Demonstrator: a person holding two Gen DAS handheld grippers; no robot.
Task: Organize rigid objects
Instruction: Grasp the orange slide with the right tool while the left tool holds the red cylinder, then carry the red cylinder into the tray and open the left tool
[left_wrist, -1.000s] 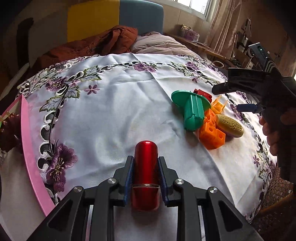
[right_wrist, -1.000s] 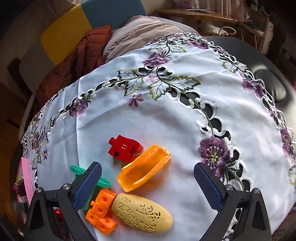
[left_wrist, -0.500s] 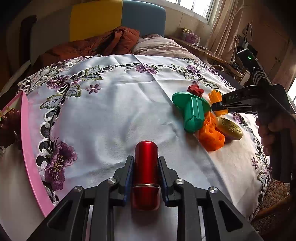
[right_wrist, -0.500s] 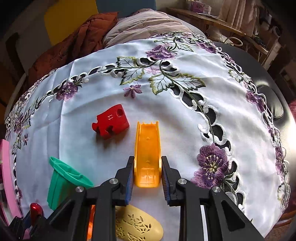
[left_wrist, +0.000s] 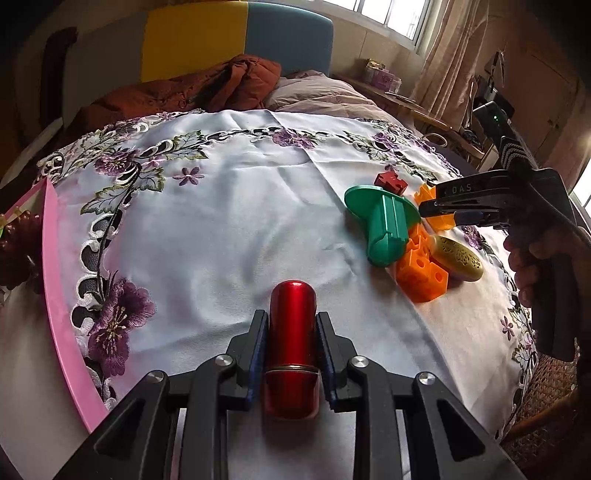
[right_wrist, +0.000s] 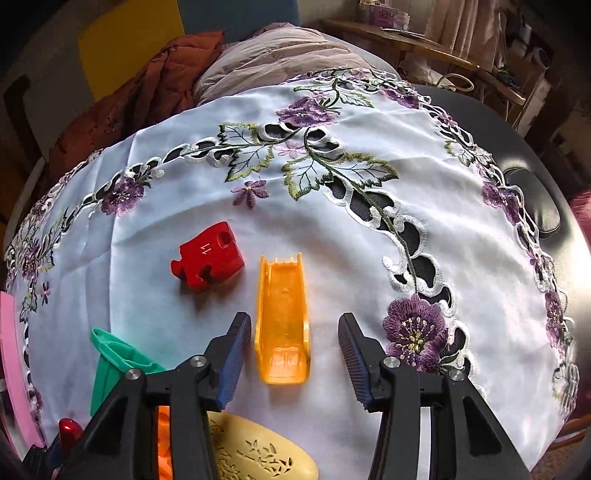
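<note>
1. The left gripper (left_wrist: 291, 350) points forward, low over the cloth (left_wrist: 229, 221), its blue pads clamped on a red capsule (left_wrist: 291, 332) that lies along the fingers with its rounded end sticking out ahead.
2. The right gripper (right_wrist: 293, 350) is tilted down at the cloth, jaws wide apart, straddling the near end of an orange chute (right_wrist: 282, 317) without touching it; the chute lies flat on the cloth, pointing away from the camera.
3. In the left view the right gripper (left_wrist: 436, 206) reaches in from the right over the toy pile, a hand (left_wrist: 532, 258) wrapped round its handle.
4. Only the left view shows the pile whole: a green funnel (left_wrist: 384, 225) on its side, orange blocks (left_wrist: 421, 269) touching it, and a gold oval (left_wrist: 458, 258) against the blocks.
5. Only the right view shows the red puzzle piece (right_wrist: 208, 256) clearly, marked 11, just left of the chute and apart from it; the funnel and oval are cut off by the fingers there.
6. A pink tray (left_wrist: 59, 295) rims the left edge of the cloth in both views.
7. Half a second ago the right gripper was closed on the chute; it has since let go and the chute rests where it was held. The left gripper's hold on the capsule is unchanged.
</note>
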